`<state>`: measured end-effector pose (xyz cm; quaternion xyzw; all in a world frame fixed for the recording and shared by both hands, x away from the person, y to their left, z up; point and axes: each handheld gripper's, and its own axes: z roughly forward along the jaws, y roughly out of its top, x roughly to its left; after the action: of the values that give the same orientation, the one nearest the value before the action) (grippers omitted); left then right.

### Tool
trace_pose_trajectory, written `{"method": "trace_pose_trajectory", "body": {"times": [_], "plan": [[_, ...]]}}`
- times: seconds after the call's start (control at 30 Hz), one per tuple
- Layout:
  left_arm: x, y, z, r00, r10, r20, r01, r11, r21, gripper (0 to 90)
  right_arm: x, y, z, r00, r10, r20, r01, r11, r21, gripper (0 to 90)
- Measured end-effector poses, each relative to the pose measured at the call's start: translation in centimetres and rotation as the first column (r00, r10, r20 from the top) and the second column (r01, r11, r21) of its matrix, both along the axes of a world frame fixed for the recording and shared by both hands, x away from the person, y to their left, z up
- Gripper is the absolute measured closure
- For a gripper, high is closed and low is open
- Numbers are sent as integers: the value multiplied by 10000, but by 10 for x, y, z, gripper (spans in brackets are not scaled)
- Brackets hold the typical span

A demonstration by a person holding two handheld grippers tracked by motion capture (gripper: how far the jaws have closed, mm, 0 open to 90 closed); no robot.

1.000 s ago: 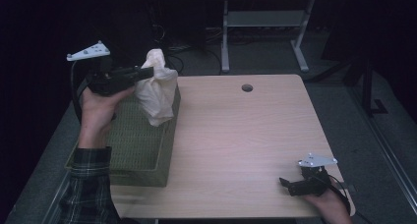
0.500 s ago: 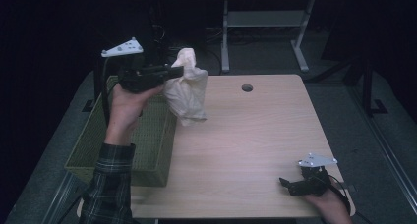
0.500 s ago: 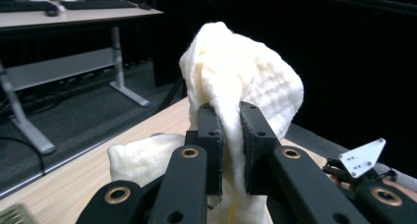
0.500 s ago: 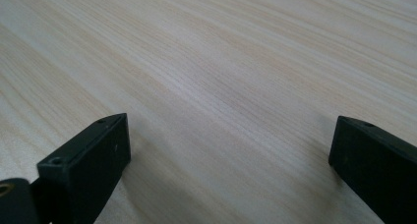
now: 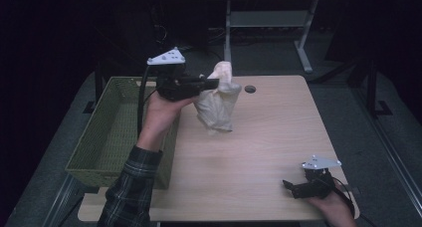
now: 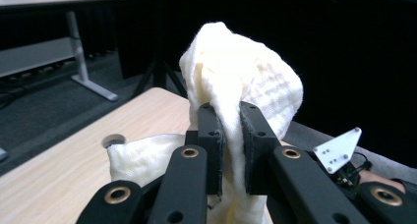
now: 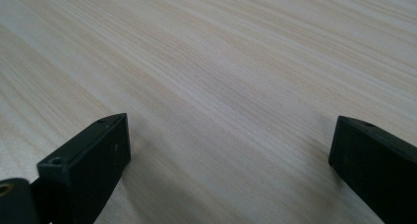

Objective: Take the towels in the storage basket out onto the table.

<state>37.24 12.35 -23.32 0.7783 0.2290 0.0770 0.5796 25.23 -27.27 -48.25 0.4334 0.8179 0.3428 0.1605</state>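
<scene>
Cloth pinched in left gripper jaws | right gripper jaws spread, seemingly near table

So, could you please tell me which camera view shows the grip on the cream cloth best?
The left gripper view: the left tool is seen close up, both pads pinching a fold of the cream cloth. The high view shows the cloth hanging whole above the table, the pinch itself small. The right gripper view looks at bare tabletop.

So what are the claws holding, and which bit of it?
The left claw pinches the cream cloth by a bunched fold near its top, so the rest hangs over the table. The right claw is open and holds nothing.
</scene>
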Motion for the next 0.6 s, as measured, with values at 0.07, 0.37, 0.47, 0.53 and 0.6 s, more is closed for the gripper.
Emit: {"method": "trace_pose_trajectory", "body": {"times": [0.07,0.37,0.47,0.53,0.6], "plan": [[0,-9,-5,9999,-115,-49,115,9999,58,810,0,0,0,10000,-5,-4,5,10000,14,17],[-1,-46,-31,9972,-604,-434,611,9980,157,810,0,0,0,10000,-5,-10,5,10000,16,17],[-1,-56,-41,9947,-785,-660,799,9966,186,810,0,0,0,10000,-6,-5,6,10000,8,17],[-1,-64,-47,9925,-936,-784,960,9950,266,810,0,0,0,10000,-5,-1,5,10000,6,17],[-2,-71,-53,9903,-1074,-880,1104,9934,298,810,0,0,0,10000,-4,3,4,10000,3,17]]}}
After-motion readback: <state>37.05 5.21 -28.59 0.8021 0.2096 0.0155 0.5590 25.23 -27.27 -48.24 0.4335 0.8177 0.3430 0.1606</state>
